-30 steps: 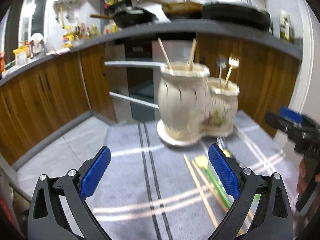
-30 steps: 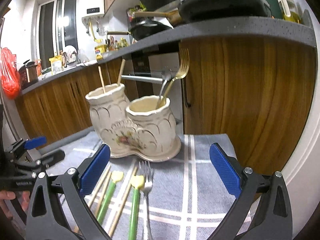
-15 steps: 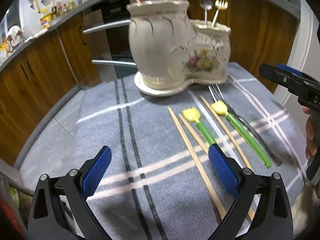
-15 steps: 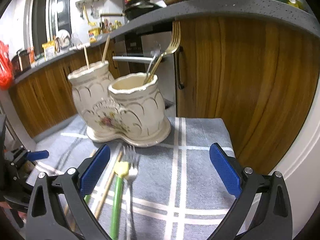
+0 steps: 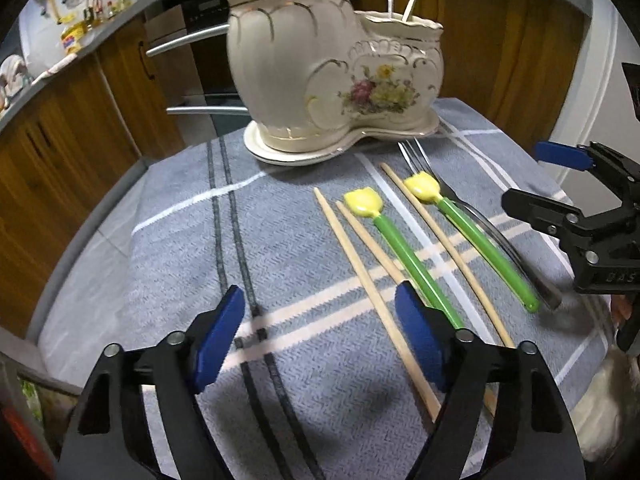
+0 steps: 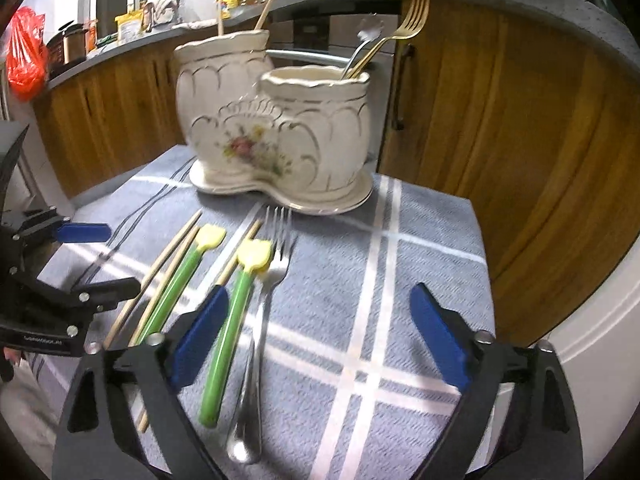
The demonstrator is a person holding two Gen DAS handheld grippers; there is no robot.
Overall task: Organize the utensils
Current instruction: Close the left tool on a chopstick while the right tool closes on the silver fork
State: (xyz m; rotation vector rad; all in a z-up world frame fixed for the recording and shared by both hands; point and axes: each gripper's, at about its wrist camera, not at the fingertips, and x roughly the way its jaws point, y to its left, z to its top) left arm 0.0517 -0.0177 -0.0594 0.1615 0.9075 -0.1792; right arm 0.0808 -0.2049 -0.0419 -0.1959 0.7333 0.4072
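Both tongs closing, nothing between: left tongs point(image 5: 320, 340), right tongs point(image 6: 316, 336); lettering unreadable.

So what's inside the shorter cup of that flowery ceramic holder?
In the shorter cup, a gold fork and a silver flower-headed utensil lean on the rim. Only their upper parts show; the wall hides the rest and the cup's bottom.

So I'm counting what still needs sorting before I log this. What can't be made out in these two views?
- Inside the ceramic holder: both views see only its outer walls and rims, so the hidden lower ends of the utensils in it cannot be seen.
- Chopsticks: the left wrist view hides their near ends behind the left gripper.
- Silver fork: blurred tines in the right wrist view.
- Counter items: too small in both views.
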